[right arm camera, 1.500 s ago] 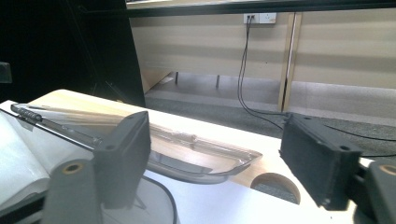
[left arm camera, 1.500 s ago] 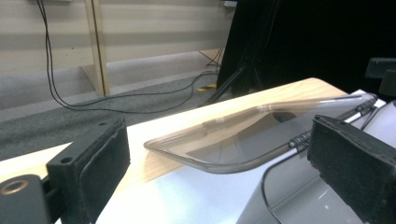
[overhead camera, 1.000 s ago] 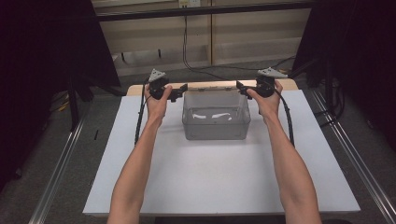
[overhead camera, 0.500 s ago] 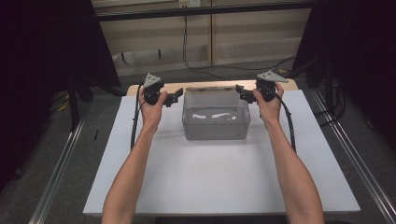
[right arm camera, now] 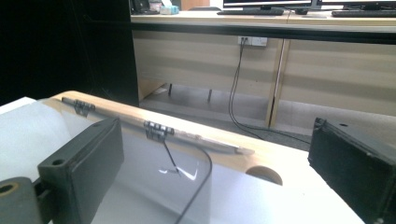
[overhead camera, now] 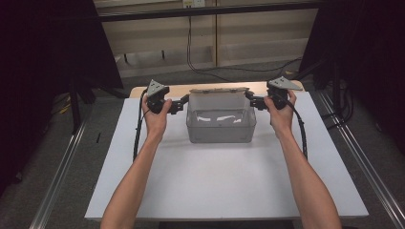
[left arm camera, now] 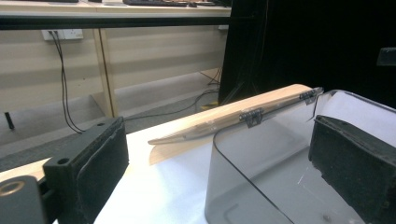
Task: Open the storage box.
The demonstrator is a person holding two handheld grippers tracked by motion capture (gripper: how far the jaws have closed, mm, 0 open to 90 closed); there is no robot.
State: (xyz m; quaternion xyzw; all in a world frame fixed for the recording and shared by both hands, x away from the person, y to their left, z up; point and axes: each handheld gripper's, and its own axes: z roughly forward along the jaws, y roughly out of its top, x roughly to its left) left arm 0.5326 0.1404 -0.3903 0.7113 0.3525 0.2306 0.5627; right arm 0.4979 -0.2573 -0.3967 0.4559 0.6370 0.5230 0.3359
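A clear plastic box (overhead camera: pixel 220 124) stands on the white desk (overhead camera: pixel 224 181) toward its far edge, roughly centred between the person's two outstretched arms, and its hinged lid (overhead camera: pixel 219 90) is swung open toward the back, lying along the strip of bare wood at the desk's far rim. In the high view the left gripper (overhead camera: pixel 177 104) is held at the box's upper left corner and the right gripper (overhead camera: pixel 252 99) at its upper right corner, each pointing inward toward the box at about rim height. In the left gripper view the jaws are spread wide: one black pad (left arm camera: pixel 100 158) hangs outside the box over the white surface, while the other pad (left arm camera: pixel 352 163) sits over or just within the box's rounded wall, so the jaws straddle the corner of the rim (left arm camera: pixel 233 128) without squeezing it. In the right gripper view the jaws are likewise spread, one pad (right arm camera: pixel 88 161) on the box side above the transparent wall and the other pad (right arm camera: pixel 355 163) out over the desk, with the curved rim (right arm camera: pixel 201 161) between them; whether either pad touches the plastic cannot be told. Two small dark hinges (right arm camera: pixel 159 129) join the lid to the box's back edge. Behind the desk, cables (overhead camera: pixel 190 40) hang from a wall socket.
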